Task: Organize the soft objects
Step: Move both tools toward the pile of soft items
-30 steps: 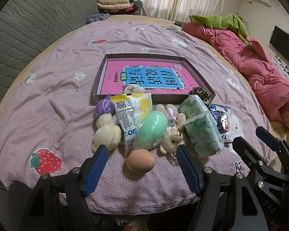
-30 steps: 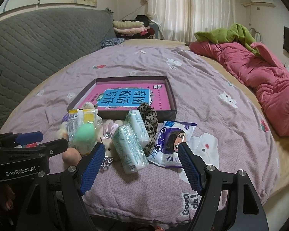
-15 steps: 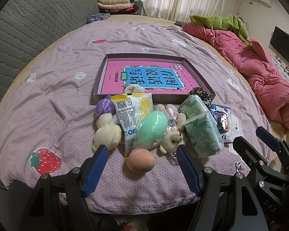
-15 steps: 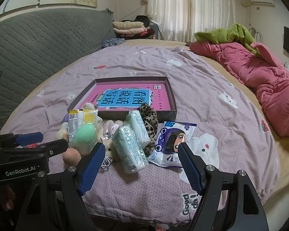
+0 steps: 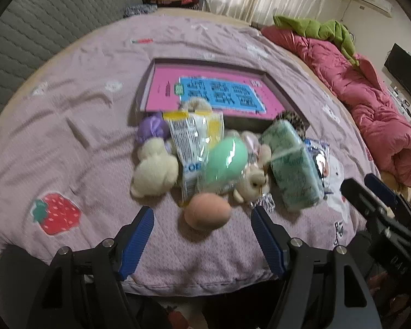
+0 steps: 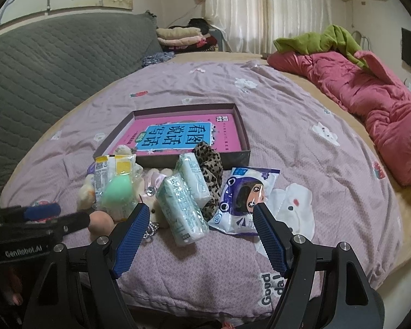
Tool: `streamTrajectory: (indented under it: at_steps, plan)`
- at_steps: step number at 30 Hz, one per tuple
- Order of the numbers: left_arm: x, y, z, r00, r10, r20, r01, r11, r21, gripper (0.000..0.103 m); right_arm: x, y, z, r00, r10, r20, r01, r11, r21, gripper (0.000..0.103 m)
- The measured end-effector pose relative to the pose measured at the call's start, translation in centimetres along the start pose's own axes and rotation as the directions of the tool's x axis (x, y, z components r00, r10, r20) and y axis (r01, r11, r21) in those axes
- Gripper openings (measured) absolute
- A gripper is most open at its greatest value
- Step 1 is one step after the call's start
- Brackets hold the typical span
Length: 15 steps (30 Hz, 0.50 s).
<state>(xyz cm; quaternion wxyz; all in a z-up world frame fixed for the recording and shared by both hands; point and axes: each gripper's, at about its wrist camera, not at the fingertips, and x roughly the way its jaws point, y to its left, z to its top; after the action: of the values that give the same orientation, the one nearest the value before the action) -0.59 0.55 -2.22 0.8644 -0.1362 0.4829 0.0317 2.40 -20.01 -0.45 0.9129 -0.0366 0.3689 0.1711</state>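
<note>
A: We begin with the biggest. The shallow box (image 6: pixel 241 137) lies on the bed (image 6: pixel 301 104) behind the pile, with a pink book (image 6: pixel 175 134) flat inside it. Its walls look stiff, so we think it serves as the place for the soft things and needs no lifting.

B: Next, the two tissue packs (image 6: pixel 182 205) in front of the box. They seem light and squashy, with slippery film. We would take one across its narrow middle, not at the end.

A: The cream plush (image 5: pixel 154 170) lies at the left of the pile. It is soft and will yield, so we squeeze the body, not an ear.

B: The mint sponge (image 5: pixel 226 161) sits in a clear wrapper that may slide between the pads.

A: The smallest is the peach sponge (image 5: pixel 207 211), alone on the sheet, nearest to us. It is bare, very light and springy; we grip it across the widest part.

B: And our tools? The left gripper (image 5: pixel 202 231) stands wide open and empty, with the peach sponge just beyond its tips. The right gripper (image 6: pixel 201 231) is also spread wide, holding nothing, near the tissue packs.
</note>
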Motion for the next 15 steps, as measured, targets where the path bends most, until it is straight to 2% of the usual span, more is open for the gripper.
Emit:
streamTrajectory:
  at_steps: [8,13,15]
  plan:
    - [2.5,-0.2,-0.8,0.995,-0.029,-0.095,0.027,0.999,-0.020,0.073,1.4,-0.3,-0.2,0.999,0.009,-0.050,-0.009,1.000,0.004,0.079]
    - [3.1,0.1,-0.6,0.995,-0.033,-0.092,0.030,0.999,-0.032,0.072,2.6,-0.5,-0.3,0.996,0.018,-0.085,-0.017,1.000,0.008,0.079]
    - [3.3,0.2,-0.4,0.995,-0.042,-0.092,0.038,0.998,-0.041,0.068,3.3,-0.5,-0.3,0.995,0.023,-0.101,-0.022,1.000,0.004,0.079]
